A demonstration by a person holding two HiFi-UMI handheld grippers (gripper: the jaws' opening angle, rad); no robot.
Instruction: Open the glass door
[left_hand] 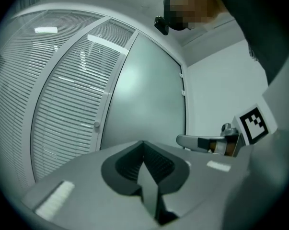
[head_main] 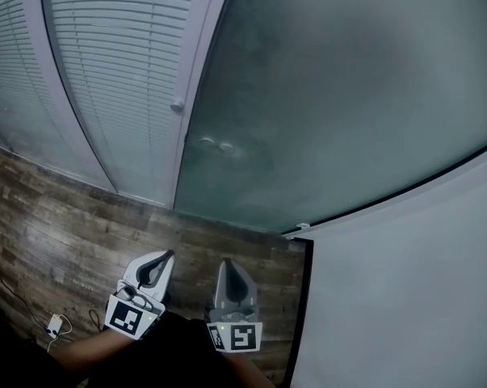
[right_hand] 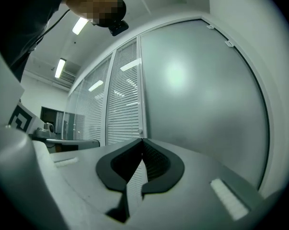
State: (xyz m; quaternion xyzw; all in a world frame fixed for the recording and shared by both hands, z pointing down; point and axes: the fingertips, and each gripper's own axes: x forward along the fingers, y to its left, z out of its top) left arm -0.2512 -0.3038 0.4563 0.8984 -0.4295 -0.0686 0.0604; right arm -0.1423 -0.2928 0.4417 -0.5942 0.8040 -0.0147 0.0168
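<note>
The frosted glass door point(head_main: 340, 95) fills the upper right of the head view and looks shut. A small round knob point(head_main: 177, 105) sits on the pale frame at its left edge. Both grippers hang low in front of it, well short of the glass and pointing toward it. My left gripper point(head_main: 169, 255) is shut with nothing between its jaws. Beside it, my right gripper point(head_main: 227, 263) is also shut and empty. The left gripper view has the door point(left_hand: 144, 95), the knob point(left_hand: 97, 125) and the shut jaws point(left_hand: 143, 143). In the right gripper view, the door point(right_hand: 202, 90) and knob point(right_hand: 139, 130) lie beyond the shut jaws point(right_hand: 142, 141).
Glass panels with white blinds point(head_main: 122, 63) stand left of the door. A white wall point(head_main: 405, 297) runs along the right, with a black strip at its edge. The floor point(head_main: 73, 233) is wood-patterned; a small white adapter with a cable point(head_main: 56, 324) lies at lower left.
</note>
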